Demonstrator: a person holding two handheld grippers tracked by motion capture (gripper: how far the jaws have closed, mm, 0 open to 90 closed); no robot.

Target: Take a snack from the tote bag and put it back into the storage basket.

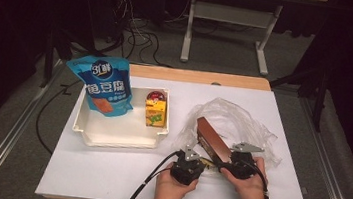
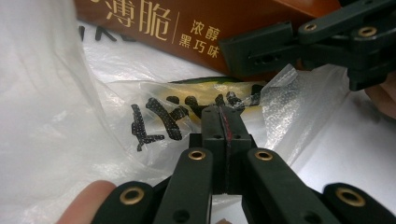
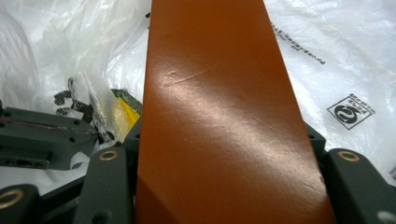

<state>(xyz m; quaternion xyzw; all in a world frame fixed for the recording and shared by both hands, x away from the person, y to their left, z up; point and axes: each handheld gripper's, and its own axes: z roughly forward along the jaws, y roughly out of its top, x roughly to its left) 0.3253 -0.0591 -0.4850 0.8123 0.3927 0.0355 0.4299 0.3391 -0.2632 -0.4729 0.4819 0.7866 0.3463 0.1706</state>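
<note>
The left hand-held gripper pinches the plastic bag just beside the brown box; the right hand-held gripper is clamped on the box.

box on bag, tray left

Left gripper clamped tight — right gripper half-spread.

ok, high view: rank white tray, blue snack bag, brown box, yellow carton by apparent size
1. white tray
2. blue snack bag
3. brown box, foreshortened and partly hidden by the plastic bag, so its place is unsure
4. yellow carton
</note>
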